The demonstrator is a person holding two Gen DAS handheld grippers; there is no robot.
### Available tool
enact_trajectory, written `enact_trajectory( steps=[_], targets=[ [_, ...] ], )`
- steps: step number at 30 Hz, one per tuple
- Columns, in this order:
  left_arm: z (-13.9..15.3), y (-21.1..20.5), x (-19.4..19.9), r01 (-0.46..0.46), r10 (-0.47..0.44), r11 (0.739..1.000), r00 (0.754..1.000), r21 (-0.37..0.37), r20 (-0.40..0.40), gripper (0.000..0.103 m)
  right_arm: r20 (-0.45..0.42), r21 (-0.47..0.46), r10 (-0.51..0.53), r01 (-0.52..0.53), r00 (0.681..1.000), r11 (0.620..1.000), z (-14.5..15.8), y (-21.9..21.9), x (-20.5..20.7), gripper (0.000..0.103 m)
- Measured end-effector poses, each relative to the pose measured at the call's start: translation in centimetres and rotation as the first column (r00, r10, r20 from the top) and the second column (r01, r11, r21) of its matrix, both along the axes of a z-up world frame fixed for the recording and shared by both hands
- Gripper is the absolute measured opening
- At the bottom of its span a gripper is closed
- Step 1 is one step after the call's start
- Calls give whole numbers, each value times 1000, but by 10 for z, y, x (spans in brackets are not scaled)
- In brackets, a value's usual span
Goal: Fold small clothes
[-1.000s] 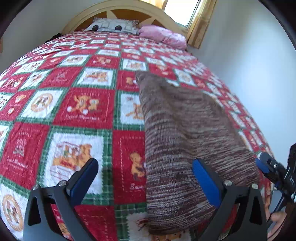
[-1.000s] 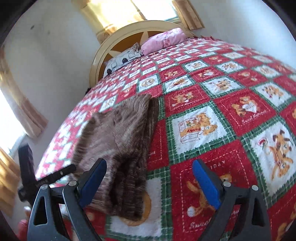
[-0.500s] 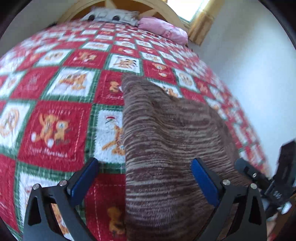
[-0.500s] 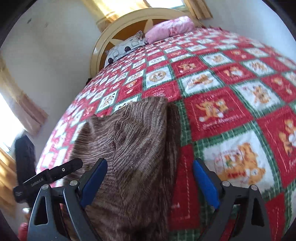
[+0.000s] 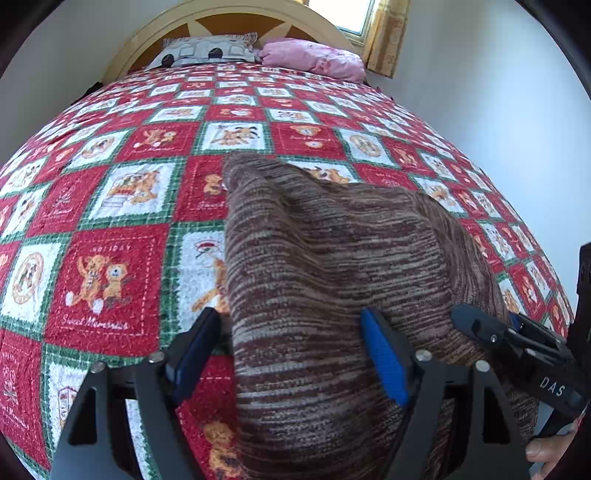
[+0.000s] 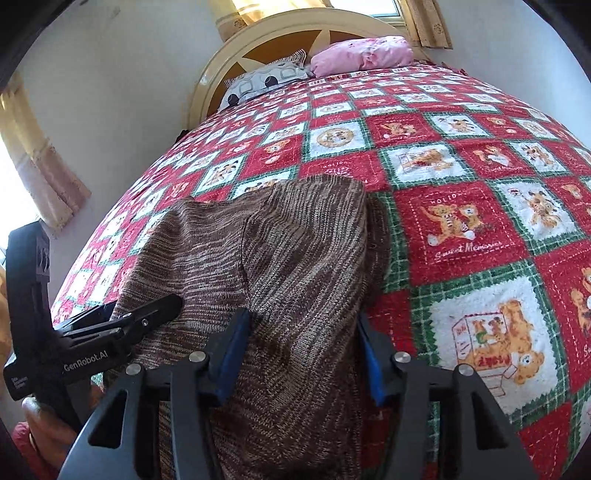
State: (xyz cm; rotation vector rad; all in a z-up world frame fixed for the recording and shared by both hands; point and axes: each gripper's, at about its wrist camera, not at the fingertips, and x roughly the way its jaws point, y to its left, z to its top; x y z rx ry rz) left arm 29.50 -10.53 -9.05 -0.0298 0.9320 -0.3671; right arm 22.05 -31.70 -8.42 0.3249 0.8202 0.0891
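Note:
A brown striped knit garment (image 5: 332,266) lies on the red, green and white patchwork quilt (image 5: 110,280) at the bed's near end. My left gripper (image 5: 291,350) straddles the garment's left edge, one pad on the quilt and the other on the knit, and its jaws are closing. My right gripper (image 6: 301,350) straddles the right edge of the garment (image 6: 295,258), where a folded-over layer bulges between the pads; its jaws are closing too. The cloth is not pinched flat in either. Each gripper shows in the other's view: the right gripper (image 5: 517,343) and the left gripper (image 6: 110,332).
A grey patterned pillow (image 5: 207,51) and a pink bundle (image 5: 310,59) lie at the wooden headboard (image 5: 236,14). Curtained windows (image 6: 40,166) stand beside the bed, with white walls on both sides. A person's fingers (image 5: 546,450) hold the right gripper's handle.
Both grippers moved in over the garment's near end, from straddling its outer edges over the quilt to sitting on the knit. Both pairs of jaws have narrowed around the cloth.

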Motion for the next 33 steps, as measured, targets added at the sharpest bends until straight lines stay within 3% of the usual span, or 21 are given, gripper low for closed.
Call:
enact_trajectory(
  steps=[4, 6, 8, 11, 12, 16, 20, 24, 26, 33],
  targets=[
    [0, -1, 0, -6, 6, 1000, 1000, -5, 1, 76, -3, 19, 1, -1, 1000, 1000, -1, -2, 4, 60],
    [2, -4, -2, 10, -10, 1000, 1000, -14, 10, 63, 3, -18, -5, 5, 1000, 1000, 0, 3, 2, 58],
    [3, -7, -4, 8, -8, 1000, 1000, 1, 21, 61, 13, -41, 3, -3, 1000, 999, 1, 7, 1, 46],
    [4, -8, -5, 8, -8, 1000, 1000, 4, 29, 54, 40, -97, 5, -1, 999, 995, 5, 15, -3, 38],
    [4, -8, -6, 9, -9, 1000, 999, 1, 32, 48, 50, -123, 7, -1, 999, 992, 7, 19, -5, 37],
    [6, -15, -11, 2, -5, 999, 998, 43, 61, 43, 72, -218, 10, 6, 997, 976, 11, 31, -7, 33],
    [6, -14, -9, -8, 6, 1000, 999, 25, 52, 37, 70, -180, 5, 7, 998, 984, 10, 29, -8, 33],
    [12, -13, -10, -24, 23, 999, 999, 32, 47, 26, 96, -217, 10, 11, 995, 976, 18, 36, -14, 30],
    [17, -10, -14, -30, 29, 999, 998, 30, 51, 24, 128, -240, 15, 17, 992, 971, 26, 41, -21, 25],
    [41, 13, -29, -56, 54, 998, 996, 26, 73, 22, 193, -223, 47, -3, 980, 975, 53, 70, -38, 23]
  ],
)
